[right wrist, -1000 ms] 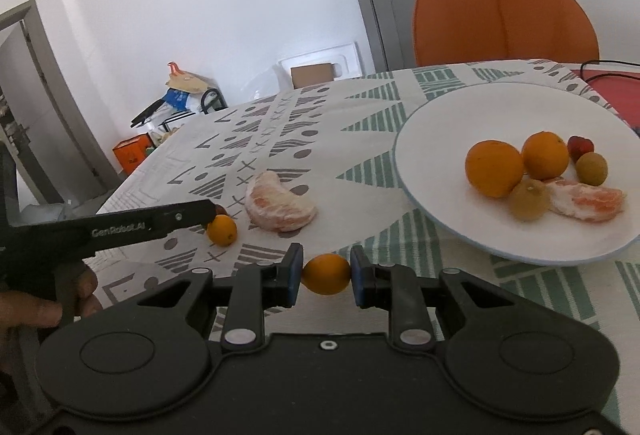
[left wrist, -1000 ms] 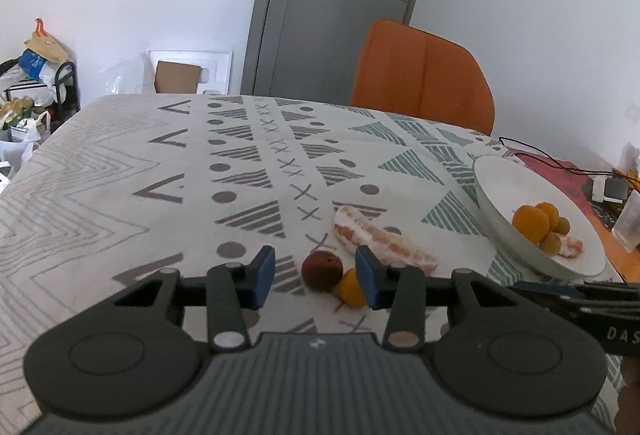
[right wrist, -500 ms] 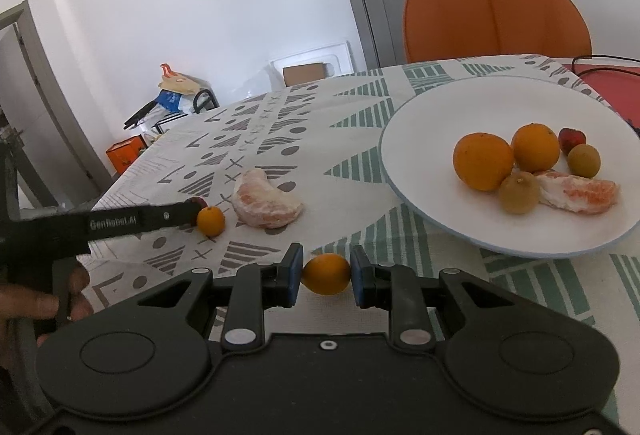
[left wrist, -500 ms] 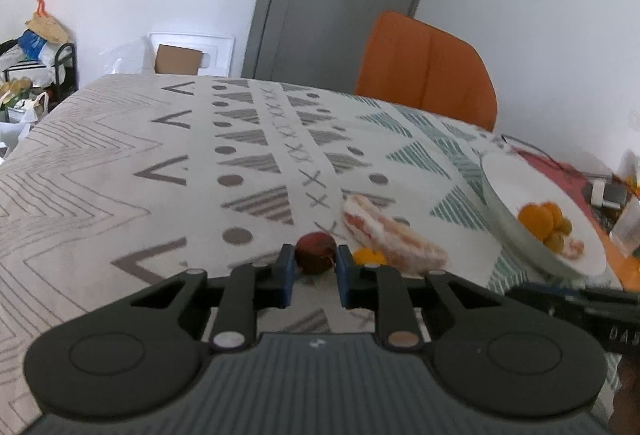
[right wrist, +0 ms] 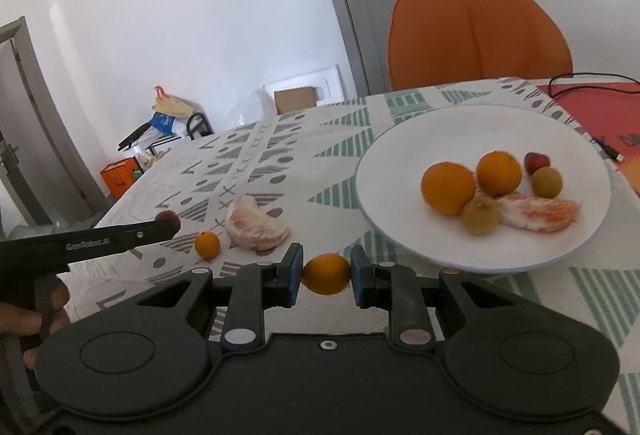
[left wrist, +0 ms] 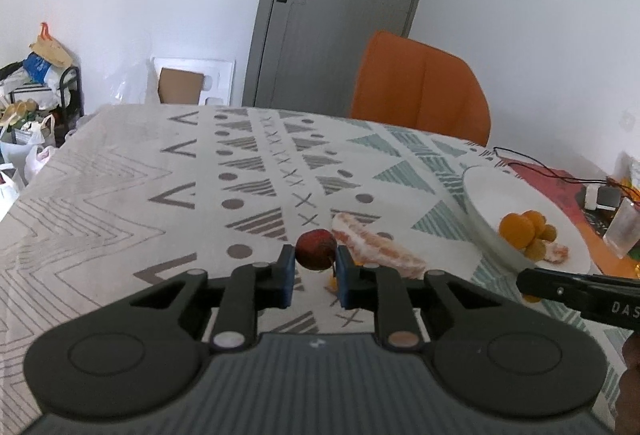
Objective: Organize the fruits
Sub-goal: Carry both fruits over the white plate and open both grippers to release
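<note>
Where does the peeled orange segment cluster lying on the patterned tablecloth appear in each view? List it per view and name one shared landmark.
Left wrist view: the peeled orange segment cluster lies just right of centre, beyond the right blue pad.
Right wrist view: it lies left of centre, left of the round white plate.
Shared landmark: the orange chair behind the table.

- dark red fruit (left wrist: 315,254) pinched off the table
- small orange (right wrist: 326,273) pinched too
- peeled citrus chunk (right wrist: 256,229) on the tablecloth
- white plate (right wrist: 384,203) near the right edge, fruit piled inside
</note>
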Tool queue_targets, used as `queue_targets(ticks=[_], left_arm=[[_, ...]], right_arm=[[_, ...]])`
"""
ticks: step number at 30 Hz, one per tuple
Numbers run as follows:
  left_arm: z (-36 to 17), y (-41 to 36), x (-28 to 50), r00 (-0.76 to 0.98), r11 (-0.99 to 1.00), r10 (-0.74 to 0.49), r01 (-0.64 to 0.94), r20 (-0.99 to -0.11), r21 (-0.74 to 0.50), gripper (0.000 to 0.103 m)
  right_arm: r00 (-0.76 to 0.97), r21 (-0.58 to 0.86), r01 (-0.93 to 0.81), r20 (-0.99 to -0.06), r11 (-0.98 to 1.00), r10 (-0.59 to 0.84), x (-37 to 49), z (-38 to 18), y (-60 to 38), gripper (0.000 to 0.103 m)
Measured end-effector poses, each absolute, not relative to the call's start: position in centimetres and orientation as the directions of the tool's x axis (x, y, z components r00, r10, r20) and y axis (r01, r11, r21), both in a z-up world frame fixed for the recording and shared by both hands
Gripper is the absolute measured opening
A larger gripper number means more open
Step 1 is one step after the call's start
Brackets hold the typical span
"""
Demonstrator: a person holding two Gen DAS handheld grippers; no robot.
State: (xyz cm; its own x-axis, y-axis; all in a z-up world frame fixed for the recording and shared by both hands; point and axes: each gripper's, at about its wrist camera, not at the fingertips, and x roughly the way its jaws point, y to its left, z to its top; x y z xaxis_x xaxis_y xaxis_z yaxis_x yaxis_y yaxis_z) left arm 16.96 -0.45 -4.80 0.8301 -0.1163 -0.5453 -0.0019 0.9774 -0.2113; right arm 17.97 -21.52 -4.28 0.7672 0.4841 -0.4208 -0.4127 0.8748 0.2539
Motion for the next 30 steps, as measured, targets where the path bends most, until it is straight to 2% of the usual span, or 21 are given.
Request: queue_targets(ticks=[30], left_arm=[[-2.8, -9.1, 18.5, 0.826, 0.968, -0.247, 0.182, -0.507, -0.174, 0.02]], right_arm=[[0.844, 0.301, -0.3, -0.36, 0.905, 0.399, 17.9, -4.0, -28.4, 0.024]])
